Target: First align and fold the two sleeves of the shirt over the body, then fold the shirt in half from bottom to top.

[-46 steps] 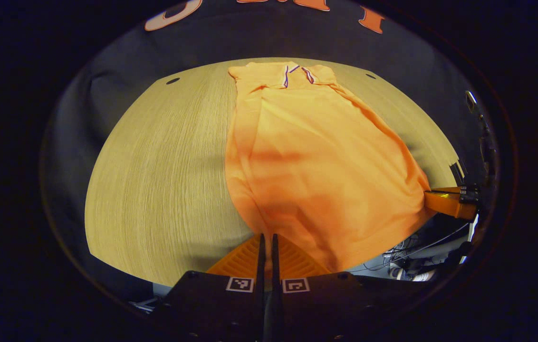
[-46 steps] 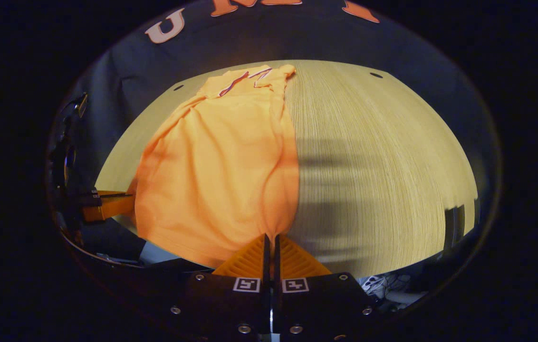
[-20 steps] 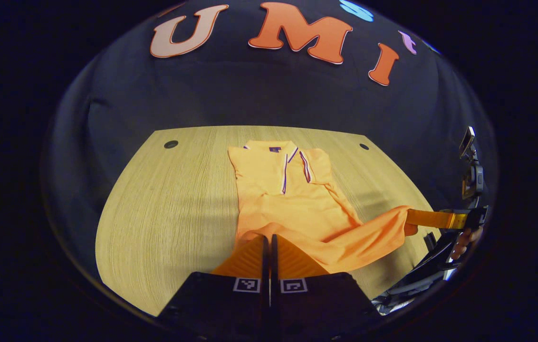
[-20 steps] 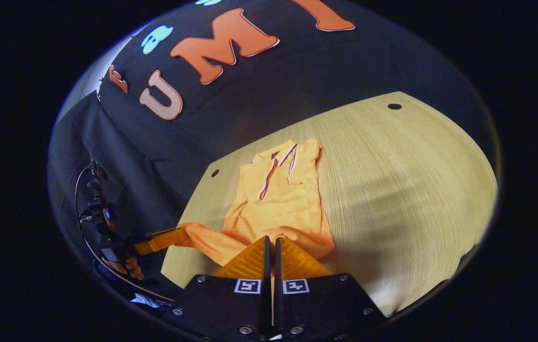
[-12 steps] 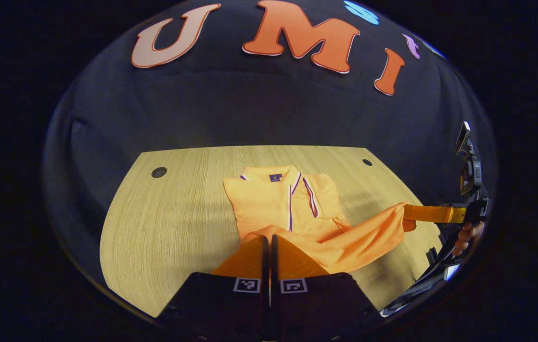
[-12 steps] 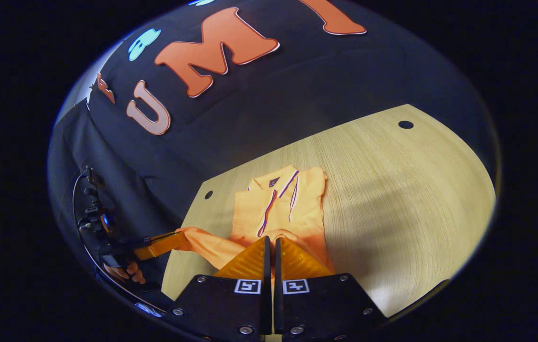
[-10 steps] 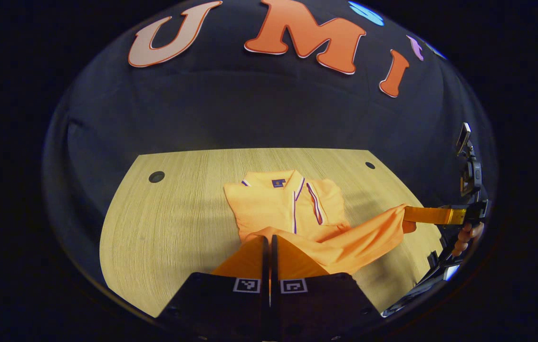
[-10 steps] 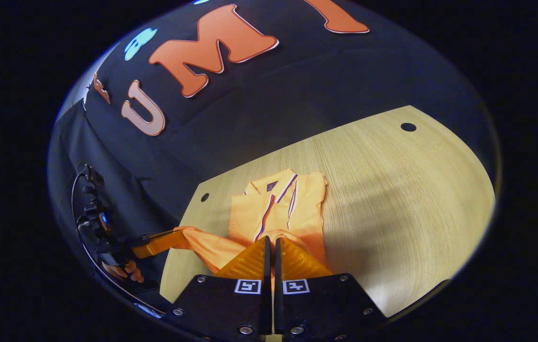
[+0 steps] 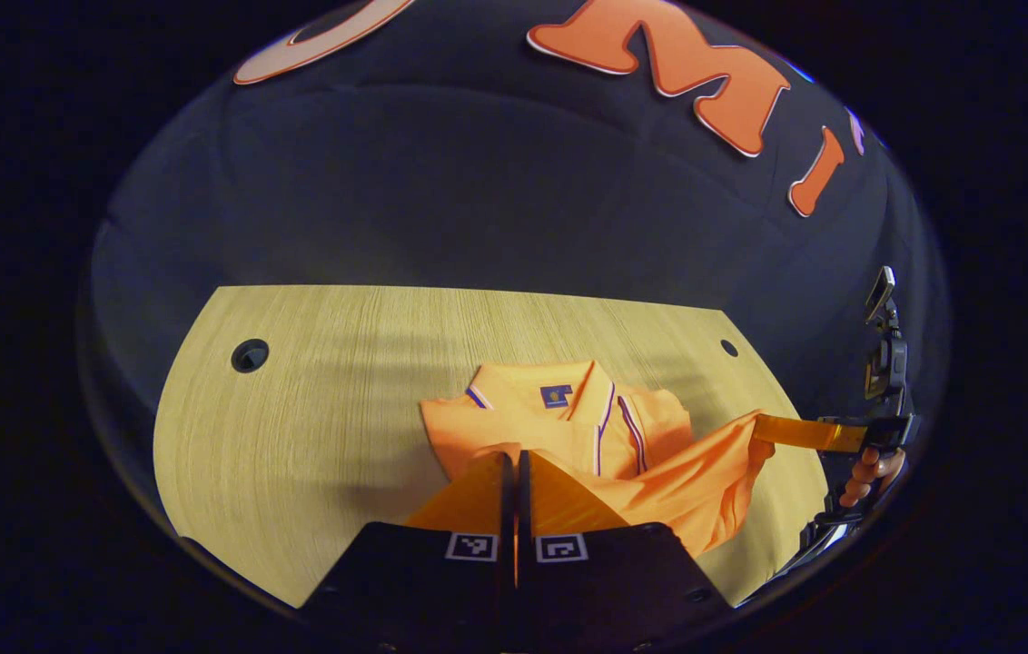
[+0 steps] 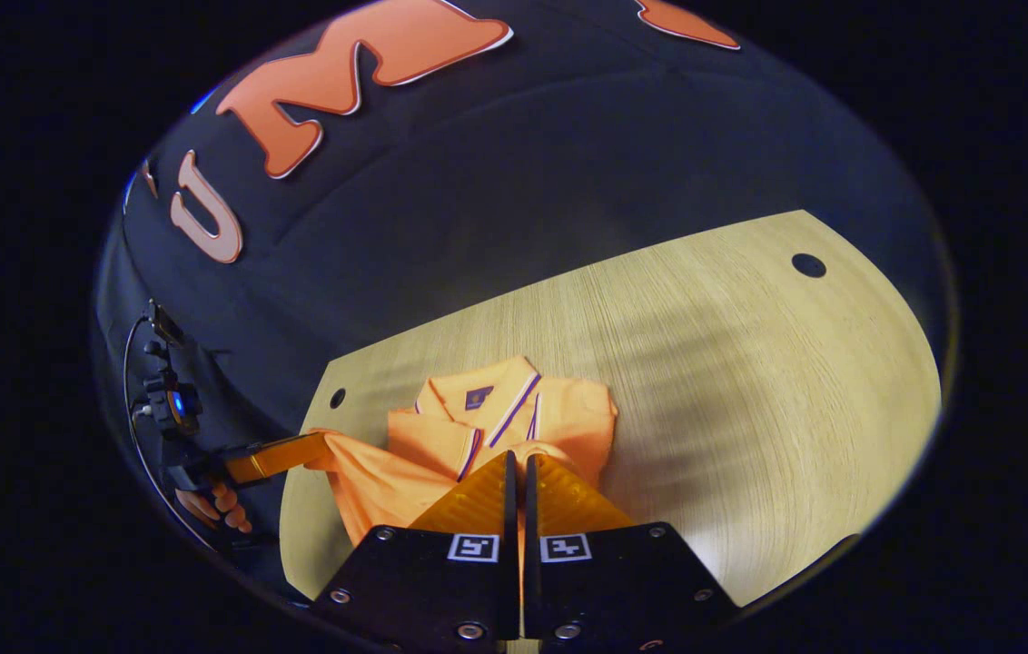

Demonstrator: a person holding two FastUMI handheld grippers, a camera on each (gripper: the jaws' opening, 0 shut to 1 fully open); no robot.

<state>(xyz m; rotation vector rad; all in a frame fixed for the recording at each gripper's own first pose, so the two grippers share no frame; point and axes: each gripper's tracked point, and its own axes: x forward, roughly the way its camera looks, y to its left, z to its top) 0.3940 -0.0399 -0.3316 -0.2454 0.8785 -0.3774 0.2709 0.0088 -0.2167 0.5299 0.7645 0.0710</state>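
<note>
Left gripper view: the left gripper (image 9: 515,465), jaws pinching the hem of the shirt (image 9: 568,427), has carried it up close to the collar (image 9: 600,409) on the surface (image 9: 314,409)

Right gripper view: the right gripper (image 10: 517,468), jaws pinching the hem, has drawn near the collar too; the bottom-to-top fold looks nearly closed

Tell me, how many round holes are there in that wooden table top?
2 in view: one hole near the table's far left corner, another hole near its far right corner. The shirt may hide more.
</note>
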